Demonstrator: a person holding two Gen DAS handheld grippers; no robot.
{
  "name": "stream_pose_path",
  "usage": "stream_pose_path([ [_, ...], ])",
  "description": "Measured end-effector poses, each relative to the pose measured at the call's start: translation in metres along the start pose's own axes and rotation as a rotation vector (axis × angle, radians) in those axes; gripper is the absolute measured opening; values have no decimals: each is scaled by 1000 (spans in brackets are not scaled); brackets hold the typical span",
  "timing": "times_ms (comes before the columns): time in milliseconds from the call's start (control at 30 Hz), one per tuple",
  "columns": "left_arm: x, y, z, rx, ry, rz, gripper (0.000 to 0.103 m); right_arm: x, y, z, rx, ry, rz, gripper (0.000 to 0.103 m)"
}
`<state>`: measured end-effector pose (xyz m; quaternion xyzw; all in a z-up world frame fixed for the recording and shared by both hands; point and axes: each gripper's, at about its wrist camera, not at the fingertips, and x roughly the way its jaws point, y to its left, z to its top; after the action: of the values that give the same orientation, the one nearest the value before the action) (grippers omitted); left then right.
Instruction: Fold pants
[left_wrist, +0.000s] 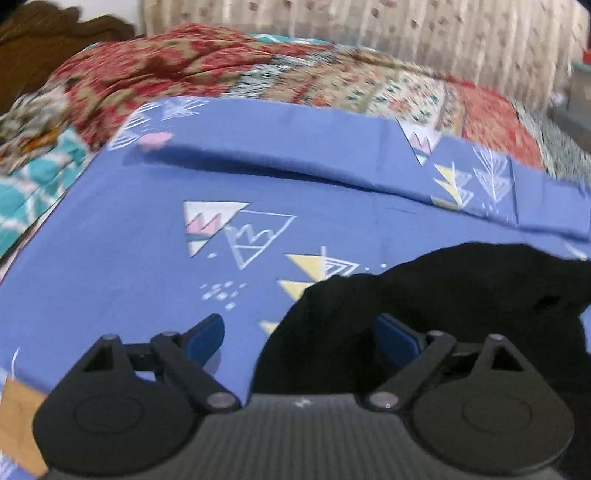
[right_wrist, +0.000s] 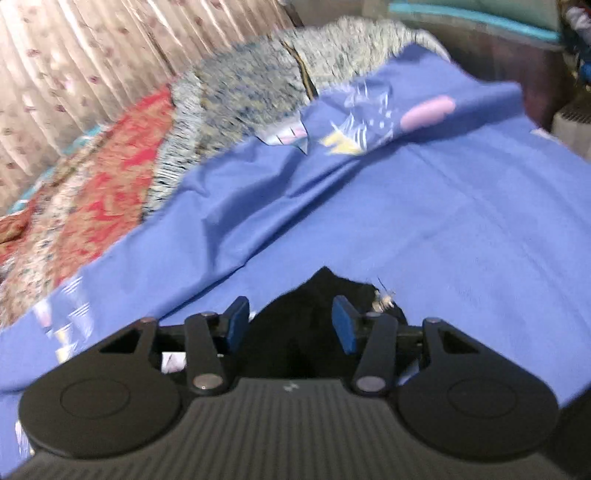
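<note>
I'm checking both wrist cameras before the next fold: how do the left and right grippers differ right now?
The left gripper has its jaws spread wide; the right gripper has them narrower. The black pants lie mostly to the right of the left gripper, reaching between its fingers, while a pointed bit of them sits centred between the right gripper's fingers. Neither visibly pinches the cloth. Both have blue pads and hang over the blue bedsheet.

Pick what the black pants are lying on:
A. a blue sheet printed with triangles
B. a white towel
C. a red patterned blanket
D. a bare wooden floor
A: the black pants lie on the blue sheet with its triangle prints; the red patterned blanket lies farther back.
</note>
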<state>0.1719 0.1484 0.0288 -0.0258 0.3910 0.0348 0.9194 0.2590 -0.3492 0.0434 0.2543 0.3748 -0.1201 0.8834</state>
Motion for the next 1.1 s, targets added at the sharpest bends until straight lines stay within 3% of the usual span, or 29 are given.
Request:
stream_pose_path([
  [133,25,-15,5,71,32,25,88,80,25,2,86,183,-49,59],
  [200,35,-21,6,93,50,34,75,103,25,-1,117,196,-80,56],
  [233,40,-25,5,105,64,23,46,111,35,-5,104,161,-103,49],
  [267,45,-29,3,127,84,22,25,112,37,-2,74,126,-138,13],
  [300,48,-33,3,157,83,55,19,118,46,-1,40,112,-177,5],
  [367,43,-37,4,194,46,78,10,115,47,11,72,51,-151,5],
  [533,7,-17,16,66,-114,43,10,64,49,51,173,-275,34,5],
  [633,5,-22,13,58,-125,50,10,51,41,64,113,-256,-25,5],
  [833,-30,-27,9,11,-180,17,9,-1,-22,73,205,-263,80,5],
  [1000,-92,-18,-7,-17,-258,-44,9,-98,-74,69,232,-292,153,5],
  [1100,-133,-13,-33,-27,-286,-94,9,-151,-119,53,259,-320,186,5],
])
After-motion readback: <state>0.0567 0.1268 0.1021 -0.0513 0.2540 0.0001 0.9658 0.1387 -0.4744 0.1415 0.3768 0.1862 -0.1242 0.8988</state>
